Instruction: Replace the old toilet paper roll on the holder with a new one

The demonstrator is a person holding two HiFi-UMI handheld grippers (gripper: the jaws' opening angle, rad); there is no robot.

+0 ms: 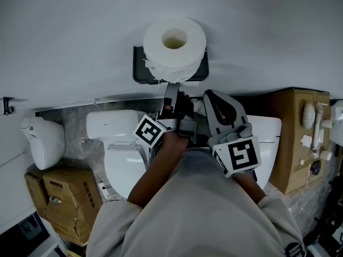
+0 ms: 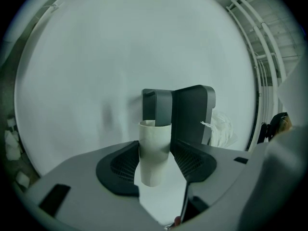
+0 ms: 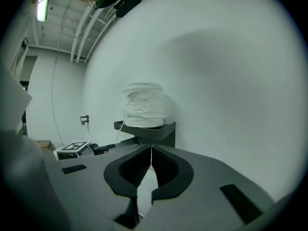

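Observation:
A full white toilet paper roll stands on end on top of the dark wall holder. In the left gripper view a bare cardboard tube sits on the holder's grey arm. My left gripper is under the holder, and the tube fills the gap between its wide-apart jaws without being squashed. My right gripper is just to the right, below the holder, shut and empty.
A white toilet is below the holder, with a white bin and cardboard boxes to its left. A tall cardboard box with small white fittings stands at the right. The plain wall fills the upper view.

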